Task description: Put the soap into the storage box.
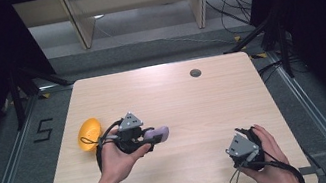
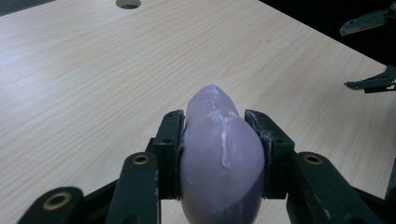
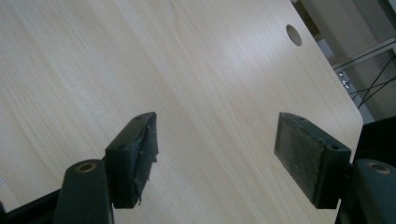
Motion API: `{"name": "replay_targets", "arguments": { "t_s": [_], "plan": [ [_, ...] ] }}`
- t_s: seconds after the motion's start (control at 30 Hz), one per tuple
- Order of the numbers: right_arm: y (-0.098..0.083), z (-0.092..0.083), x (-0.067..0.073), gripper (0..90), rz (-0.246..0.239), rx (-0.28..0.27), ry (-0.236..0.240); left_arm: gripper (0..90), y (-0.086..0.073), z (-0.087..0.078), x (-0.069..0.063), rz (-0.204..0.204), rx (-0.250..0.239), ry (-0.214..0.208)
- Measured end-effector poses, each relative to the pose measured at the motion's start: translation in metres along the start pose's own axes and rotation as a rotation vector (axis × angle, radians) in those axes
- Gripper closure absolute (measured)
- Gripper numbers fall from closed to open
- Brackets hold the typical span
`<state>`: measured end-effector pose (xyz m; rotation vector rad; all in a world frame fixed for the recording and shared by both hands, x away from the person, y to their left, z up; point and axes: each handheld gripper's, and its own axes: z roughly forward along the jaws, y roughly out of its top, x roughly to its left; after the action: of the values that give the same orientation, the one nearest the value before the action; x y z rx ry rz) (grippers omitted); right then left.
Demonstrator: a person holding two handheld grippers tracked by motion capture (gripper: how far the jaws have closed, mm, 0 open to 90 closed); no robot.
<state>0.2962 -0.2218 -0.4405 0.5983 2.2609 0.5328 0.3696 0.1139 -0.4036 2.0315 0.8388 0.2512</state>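
The left claw (image 2: 219,135) is clenched on a pale purple, egg-shaped object (image 2: 219,158): in the left gripper view both black pads press flat against its sides, and its rounded tip sticks out past them, with faint whitish streaks along its top. In the high view this left claw (image 1: 151,136) points toward the right across the counter (image 1: 183,103), and the purple object (image 1: 158,134) shows just beyond the grey three-cornered plate, over the left half of the wood and level with the person's left hand (image 1: 117,161) wrapped around the gripper body. Just behind that hand, at the counter's left edge, lies a yellow bowl-like thing (image 1: 88,133), tipped so its hollow faces the camera, with the gripper's cable looping in front of it. The right claw (image 3: 215,154) is released, its two pads standing wide apart over bare light wood with nothing between them. In the high view the right claw (image 1: 235,145) sits near the counter's front right corner, held in the person's right hand (image 1: 266,157), well apart from the left one. A round hole (image 1: 195,73) sits in the counter near its far edge.
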Motion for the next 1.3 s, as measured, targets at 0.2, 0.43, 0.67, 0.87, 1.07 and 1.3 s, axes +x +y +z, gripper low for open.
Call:
{"name": "replay_targets", "arguments": {
  "t_s": [0.2,0.43,0.67,0.87,1.07,1.3],
  "plan": [
    [-0.001,0.000,0.000,30.9,0.006,-0.001,-0.002,58.6,-0.004,-0.007,0.006,-0.012,-0.011,0.018],
    [-0.002,-0.001,-0.001,30.8,0.007,-0.002,-0.004,58.7,-0.007,-0.016,0.013,-0.019,-0.018,0.031],
    [-0.001,0.000,-0.001,30.8,-0.003,0.000,0.008,58.7,-0.011,-0.025,0.020,-0.027,-0.026,0.050],
    [-0.001,0.000,-0.001,30.9,-0.008,-0.002,0.007,58.6,-0.014,-0.031,0.025,-0.040,-0.036,0.066],
    [-0.002,0.000,-0.001,30.8,-0.002,-0.001,0.009,58.6,-0.018,-0.038,0.032,-0.047,-0.049,0.083],
    [-0.002,0.000,-0.001,30.8,-0.002,-0.002,0.006,58.6,-0.023,-0.045,0.039,-0.081,-0.072,0.104]
  ]
}}
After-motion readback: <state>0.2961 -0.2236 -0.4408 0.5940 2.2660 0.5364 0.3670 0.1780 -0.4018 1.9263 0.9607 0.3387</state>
